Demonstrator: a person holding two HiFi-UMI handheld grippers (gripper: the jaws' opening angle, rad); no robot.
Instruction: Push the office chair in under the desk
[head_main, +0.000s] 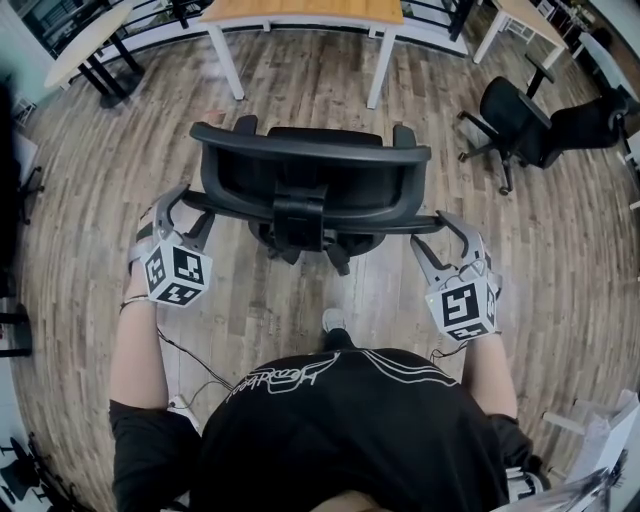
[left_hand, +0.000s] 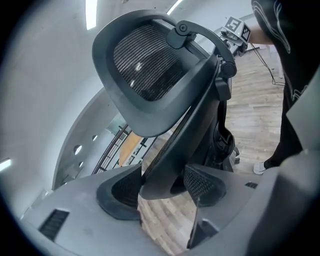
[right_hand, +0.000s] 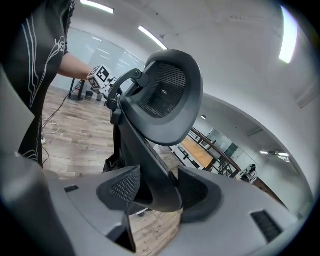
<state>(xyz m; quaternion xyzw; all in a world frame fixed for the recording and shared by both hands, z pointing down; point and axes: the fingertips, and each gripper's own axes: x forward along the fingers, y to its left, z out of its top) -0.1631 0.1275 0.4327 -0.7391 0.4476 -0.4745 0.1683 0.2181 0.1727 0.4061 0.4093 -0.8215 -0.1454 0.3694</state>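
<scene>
- We find the office chair (head_main: 310, 180) in the upper middle of the head view. Its back is turned to the person, and it stands on the plank floor (head_main: 90, 200).
- The left claw (head_main: 190, 212) is clenched on the left end of the chair's back frame. In the left gripper view the claw (left_hand: 160, 187) has a dark curved strut of that frame pinched between its two ribbed pads (left_hand: 200, 185).
- The right claw (head_main: 435, 232) is clenched on the right end of the same frame. In the right gripper view the claw (right_hand: 155, 192) has the strut held between its pads (right_hand: 125, 187).
- The wood-topped tabletop (head_main: 300, 10) on white legs sits at the top centre of the head view. The chair is apart from it, with bare floor between them, and is not under it.
- Both bare forearms reach up from the lower frame, one on each side of the chair. The hands are hidden behind the marker cubes (head_main: 178, 272).
- The chair's frame is smooth black plastic. It carries a curved, oval mesh headrest (left_hand: 150, 70) on a hinged bracket.
- The claws are grey, with dark textured pads.
- A second black chair (head_main: 520, 120) stands at the upper right, well apart.
</scene>
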